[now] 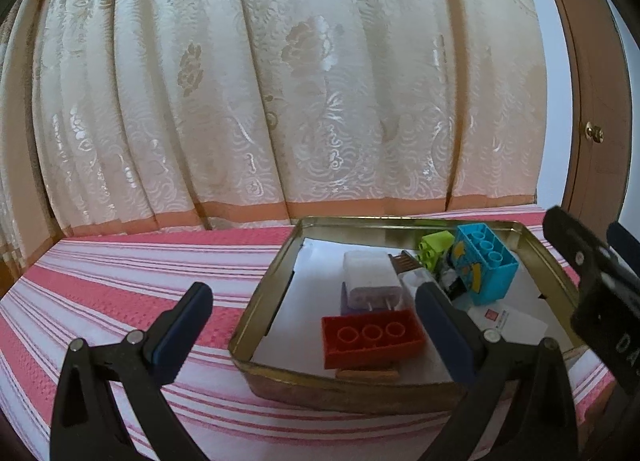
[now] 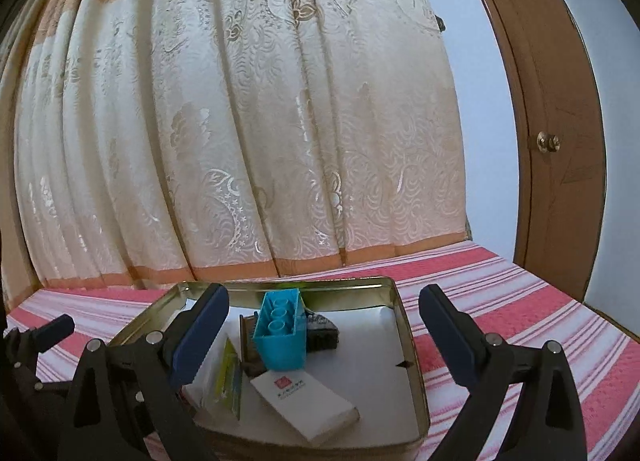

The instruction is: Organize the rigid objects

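Note:
A gold tin point(image 1: 260, 293) on the striped cloth holds a red brick point(image 1: 372, 337) at its near end, a white charger plug point(image 1: 372, 277) behind it, a green brick point(image 1: 434, 245) and a blue brick point(image 1: 486, 261) farther back. My left gripper point(image 1: 316, 325) is open at the tin's near left corner, holding nothing. In the right wrist view the tin point(image 2: 404, 325) shows the blue brick point(image 2: 280, 335), a white box point(image 2: 308, 405) and a yellow-green card point(image 2: 228, 377). The right gripper point(image 2: 322, 337) stands open above the tin's near end, empty.
A pink-and-white striped cloth point(image 1: 120, 281) covers the surface around the tin. A cream patterned curtain point(image 1: 280, 81) hangs right behind it. A brown wooden door point(image 2: 560, 141) stands at the right. The other gripper point(image 1: 592, 281) reaches in at the tin's right side.

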